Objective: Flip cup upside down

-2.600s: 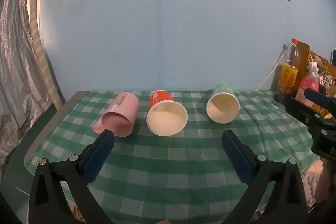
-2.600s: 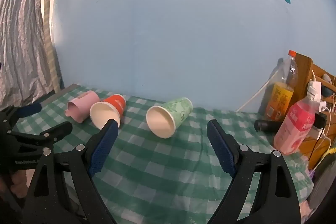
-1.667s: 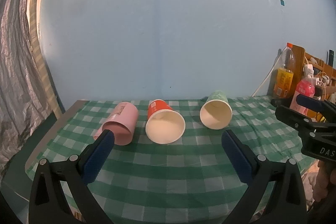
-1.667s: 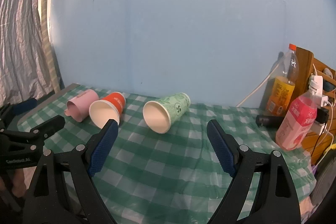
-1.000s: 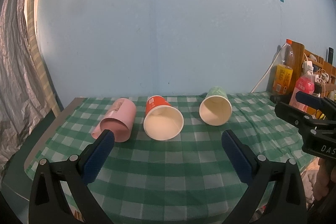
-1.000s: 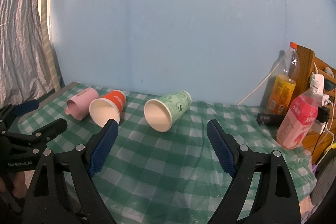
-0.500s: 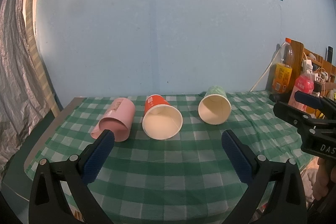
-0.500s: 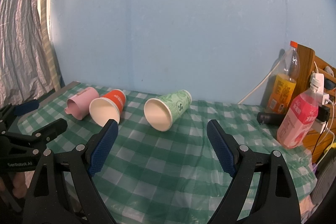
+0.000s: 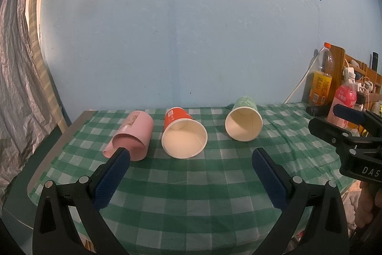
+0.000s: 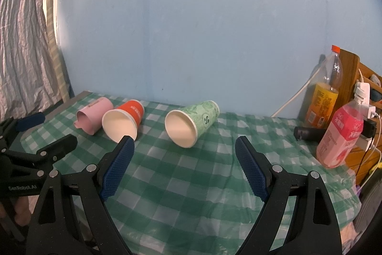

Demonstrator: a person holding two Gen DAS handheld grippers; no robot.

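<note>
Nothing flipped yet: the pink cup [image 9: 133, 135], red cup [image 9: 182, 135] just right of it and green cup [image 10: 192, 123] further right all lie sideways on the tabletop [image 9: 191, 183], my left hand-held gripper [image 9: 191, 159] and right hand-held gripper [image 10: 185, 149] both spread apart, empty, short of them.

The left gripper [image 9: 191, 155] is level, its two blue-padded fingers [image 9: 112, 179] spread wide with nothing between them — the black arms run back to the bottom corners of its own view. The right gripper [image 10: 185, 143] has the same pose, blue pads [image 10: 250, 171] far apart and gripping nothing. Each tool shows at the edge of the other's camera: the right gripper at the right edge of the left view, the left gripper at the left edge of the right view — the two side by side.
</note>
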